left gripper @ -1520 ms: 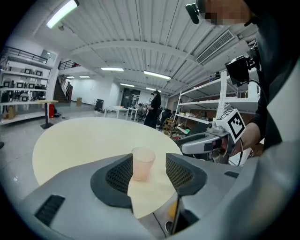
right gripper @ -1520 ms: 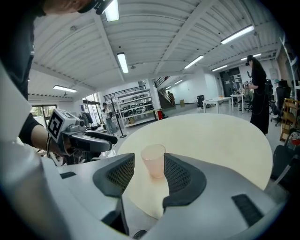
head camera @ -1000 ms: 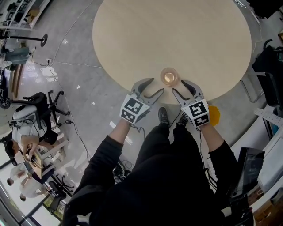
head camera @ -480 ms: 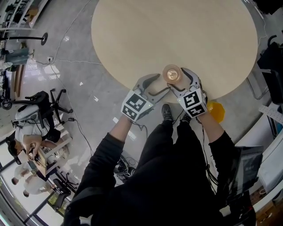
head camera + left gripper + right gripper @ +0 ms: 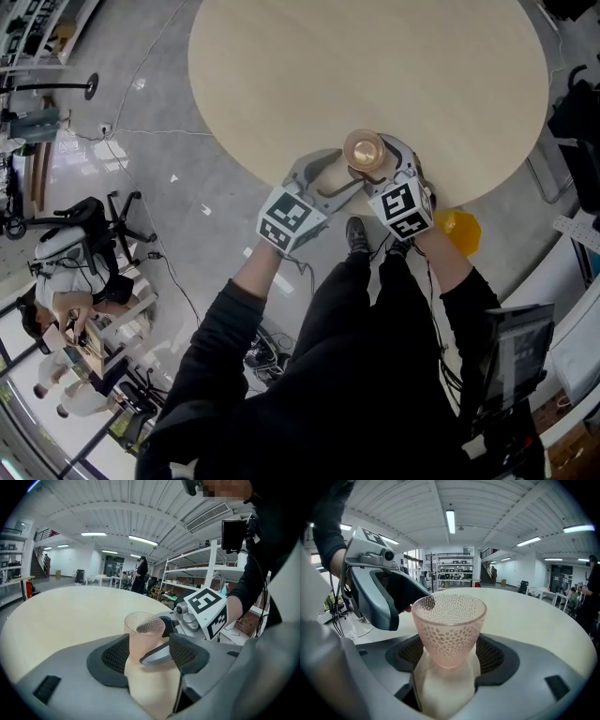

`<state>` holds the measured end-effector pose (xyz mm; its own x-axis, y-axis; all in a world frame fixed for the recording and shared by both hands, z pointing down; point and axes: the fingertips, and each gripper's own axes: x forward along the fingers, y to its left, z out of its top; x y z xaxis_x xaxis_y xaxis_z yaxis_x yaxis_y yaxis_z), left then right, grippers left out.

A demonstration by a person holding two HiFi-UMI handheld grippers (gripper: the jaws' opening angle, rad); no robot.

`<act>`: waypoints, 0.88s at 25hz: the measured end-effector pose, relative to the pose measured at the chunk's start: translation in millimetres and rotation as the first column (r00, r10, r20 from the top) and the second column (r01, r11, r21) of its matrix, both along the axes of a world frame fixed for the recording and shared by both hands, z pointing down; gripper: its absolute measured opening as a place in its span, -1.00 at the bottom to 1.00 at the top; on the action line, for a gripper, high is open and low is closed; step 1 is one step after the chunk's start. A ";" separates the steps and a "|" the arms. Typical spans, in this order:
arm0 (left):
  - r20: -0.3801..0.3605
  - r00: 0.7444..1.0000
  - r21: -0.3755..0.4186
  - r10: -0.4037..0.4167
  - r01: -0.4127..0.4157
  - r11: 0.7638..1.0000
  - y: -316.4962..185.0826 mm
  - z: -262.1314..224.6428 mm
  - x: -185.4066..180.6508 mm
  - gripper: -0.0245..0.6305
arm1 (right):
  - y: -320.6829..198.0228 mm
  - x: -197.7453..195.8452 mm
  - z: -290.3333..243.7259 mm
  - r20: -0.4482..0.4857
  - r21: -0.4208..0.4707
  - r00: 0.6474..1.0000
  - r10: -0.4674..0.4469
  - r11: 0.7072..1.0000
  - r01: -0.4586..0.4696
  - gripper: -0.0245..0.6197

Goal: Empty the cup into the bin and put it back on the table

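Cup (image 5: 364,150) is upright on the counter (image 5: 394,66), close to the edge nearest the person. Right gripper (image 5: 451,654): jaws have just been opening and are now wide, with the cup between them, a gap on each side and no grip. Left gripper (image 5: 339,172): jaws have also just been opening, are wide and hold nothing, tips just beside the cup.

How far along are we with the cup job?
Nothing looks done: the cup stands upright on the table near its edge. In hand: the right hand-held gripper, whose jaws have just been opening wide, straddles the cup without pressing it. Left: grip, lift, empty it, set it back.
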<state>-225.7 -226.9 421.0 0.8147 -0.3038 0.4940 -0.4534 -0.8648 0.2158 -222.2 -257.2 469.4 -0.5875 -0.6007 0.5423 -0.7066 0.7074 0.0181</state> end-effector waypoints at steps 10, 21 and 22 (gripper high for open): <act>-0.050 0.999 -0.011 0.001 -0.001 1.000 6.8 -16.7 0.9 -0.13 | 14.2 0.4 -16.0 0.112 -0.075 0.993 0.041 0.997 -0.032 0.13; -0.114 0.992 -0.015 0.055 -0.057 0.998 33.1 -38.8 13.6 -0.13 | 46.0 18.0 -47.4 0.215 -0.090 0.968 0.127 0.990 -0.110 0.13; -0.120 0.991 -0.017 0.064 -0.067 0.998 36.9 -40.3 15.3 -0.13 | 50.0 20.4 -50.6 0.217 -0.088 0.966 0.137 0.989 -0.121 0.13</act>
<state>-210.5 -189.9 380.7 0.8859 -0.2386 0.3979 -0.3661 -0.8863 0.2837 -201.7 -207.1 418.8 -0.6184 -0.6426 0.4524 -0.7722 0.6036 -0.1983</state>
